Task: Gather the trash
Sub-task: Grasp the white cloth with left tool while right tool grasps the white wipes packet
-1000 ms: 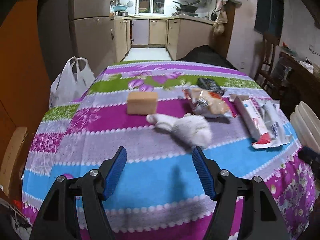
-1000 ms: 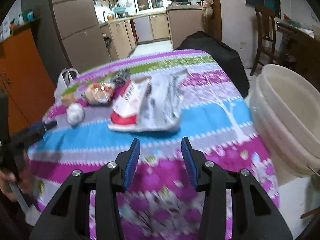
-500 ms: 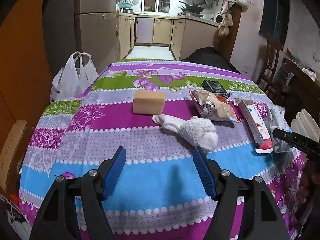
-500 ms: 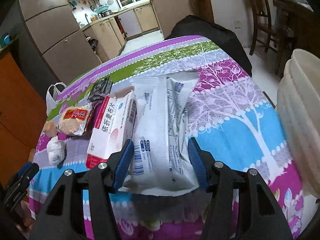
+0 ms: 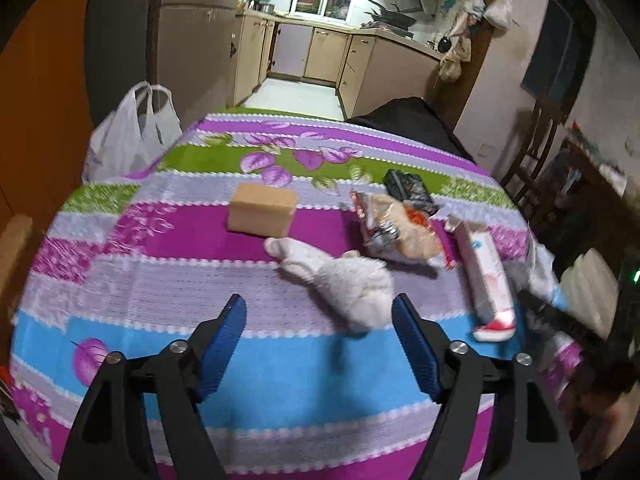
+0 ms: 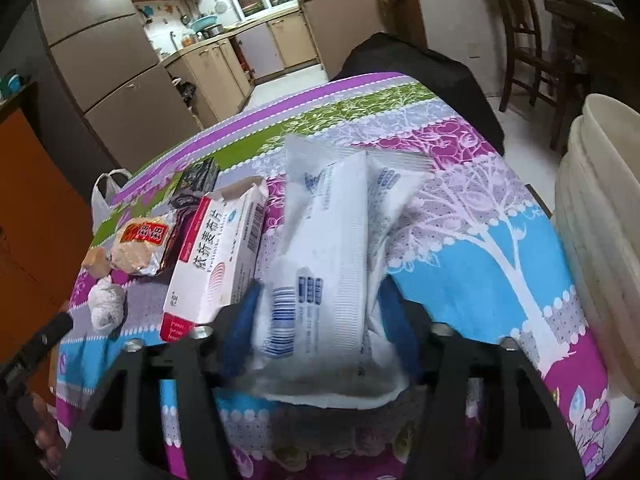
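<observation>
Left gripper hovered over the striped tablecloth with jaws opening and nothing between them, a crumpled white tissue wad lying just ahead, while right gripper stood clamped on the white plastic wrapper beside the medicine box.

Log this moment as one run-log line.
left gripper: opening, empty, behind crumpled tissue | right gripper: around white wrapper | phase: grasping trash

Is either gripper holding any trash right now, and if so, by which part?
The right gripper straddles the near end of the white plastic wrapper; a firm grip cannot be confirmed. The left gripper holds nothing, its jaws opening short of the crumpled white tissue.
</observation>
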A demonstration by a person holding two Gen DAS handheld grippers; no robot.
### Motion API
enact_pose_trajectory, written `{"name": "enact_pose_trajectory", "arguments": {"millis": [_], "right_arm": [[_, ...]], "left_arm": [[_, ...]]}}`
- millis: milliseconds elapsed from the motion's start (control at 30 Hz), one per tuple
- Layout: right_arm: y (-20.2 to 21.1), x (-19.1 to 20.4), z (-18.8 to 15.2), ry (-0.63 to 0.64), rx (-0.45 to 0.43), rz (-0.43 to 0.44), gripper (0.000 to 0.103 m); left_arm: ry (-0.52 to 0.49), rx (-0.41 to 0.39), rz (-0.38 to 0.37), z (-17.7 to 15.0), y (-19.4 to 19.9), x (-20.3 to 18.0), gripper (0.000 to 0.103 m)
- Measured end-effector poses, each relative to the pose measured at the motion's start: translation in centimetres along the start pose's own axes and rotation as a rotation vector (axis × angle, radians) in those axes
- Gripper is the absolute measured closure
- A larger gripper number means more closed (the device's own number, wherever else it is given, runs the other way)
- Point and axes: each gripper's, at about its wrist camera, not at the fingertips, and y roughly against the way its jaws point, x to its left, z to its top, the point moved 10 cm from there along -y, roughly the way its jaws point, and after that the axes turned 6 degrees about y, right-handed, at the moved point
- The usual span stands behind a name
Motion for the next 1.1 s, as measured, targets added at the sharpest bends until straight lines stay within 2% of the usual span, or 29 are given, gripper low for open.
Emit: {"name": "enact_pose_trajectory", "arguments": {"millis": [67, 167, 267, 333, 433, 467, 600, 800, 967, 1100], "right_arm": [[0.1, 0.0, -0.1, 0.007, -0.005, 0.004, 0.055], [0.4, 0.1, -0.1, -0.003, -0.017, 0.018, 0.060], [0.6, 0.1, -0.2, 0.000, -0.022, 0.019, 0.063], [0.7, 0.2, -0.2, 0.001, -0.023, 0.024, 0.065], [0.9, 0.2, -0.3, 0.004, -0.022, 0.033, 0.068], [1.0, 0.2, -0.3, 0.005, -0.022, 0.037, 0.068], [1.4, 0.0, -0.4, -0.028, -0.022, 0.070, 0.070], [3.4, -0.2, -0.8, -0.052, -0.036, 0.110, 0.070], [5.8, 0.0, -1.8, -0.053, -0.051, 0.129, 0.070], [7.5, 0.5, -2.3, -0.051, -0.071, 0.143, 0.070]], "left_arm": [[0.008, 0.004, -0.011, 0.2, -0.5, -0.8, 0.024], [0.010, -0.006, 0.025, 0.6, -2.0, -1.5, 0.022], [0.038, 0.037, 0.047, 0.3, -4.3, -1.5, 0.022], [0.048, 0.056, 0.074, 0.0, -5.5, -1.2, 0.029], [0.013, 0.034, 0.065, -0.1, -5.5, -1.4, 0.049], [0.005, 0.036, 0.040, -0.2, -5.3, -1.7, 0.056], [-0.030, 0.025, 0.036, -0.7, -4.5, -1.3, 0.060], [-0.087, 0.008, -0.006, -1.4, -1.7, -1.2, 0.061], [-0.174, -0.047, -0.060, -1.6, 1.3, -2.7, 0.061], [-0.204, -0.049, -0.093, -2.0, 2.5, -4.1, 0.061]]}}
